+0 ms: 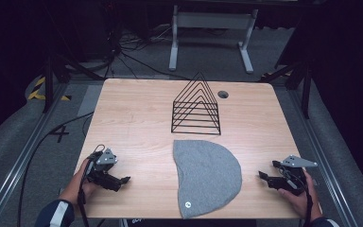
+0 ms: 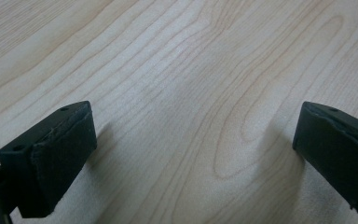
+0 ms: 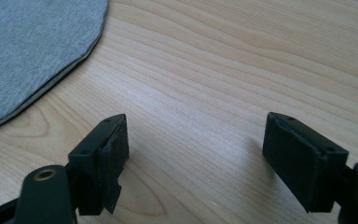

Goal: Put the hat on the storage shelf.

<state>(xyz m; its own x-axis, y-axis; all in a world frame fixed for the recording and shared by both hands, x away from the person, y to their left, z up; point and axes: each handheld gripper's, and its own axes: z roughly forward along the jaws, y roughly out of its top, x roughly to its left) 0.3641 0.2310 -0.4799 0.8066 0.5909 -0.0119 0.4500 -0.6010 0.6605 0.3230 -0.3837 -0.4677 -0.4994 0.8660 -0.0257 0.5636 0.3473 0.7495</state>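
**Both grippers idle on table, cap lies between them**

Insp. notes, as I hold the rig:

My left gripper (image 1: pixel 123 179) rests low on the wooden table (image 1: pixel 137 118), near the edge closest to me. Jaws stand wide apart; nothing betw. them but bare wood grain. In the left gripper view my own pads (image 2: pixel 60 158) sit just above the tabletop, each throwing a soft shadow on it. No contact w/ any object.

My right gripper (image 1: pixel 267 170) rests likewise at the opposite side, jaws spread, released, nothing gripped. In the right gripper view the pads (image 3: pixel 114 163) frame plain wood; the curved hem of the grey cap (image 3: pixel 32 46) lies ahead of my left-hand jaw, off to that side, clear of the pads, not touching.

Grey cap (image 1: pixel 208 177): knit fabric, lying flat, half-round outline, straight side toward my left gripper, rounded side toward my right. It sits between the two sets of fingers, nearer the right ones, apart from both. Small pale round tag near its end closest to me.

Black wire rack (image 1: pixel 196 106): upright, triangular dividers in a row, standing beyond the cap, well ahead of both grippers, just short of touching the cap's far end. Untouched.

Small dark round hole (image 1: pixel 223 94) in the tabletop, beyond the rack on my right side.
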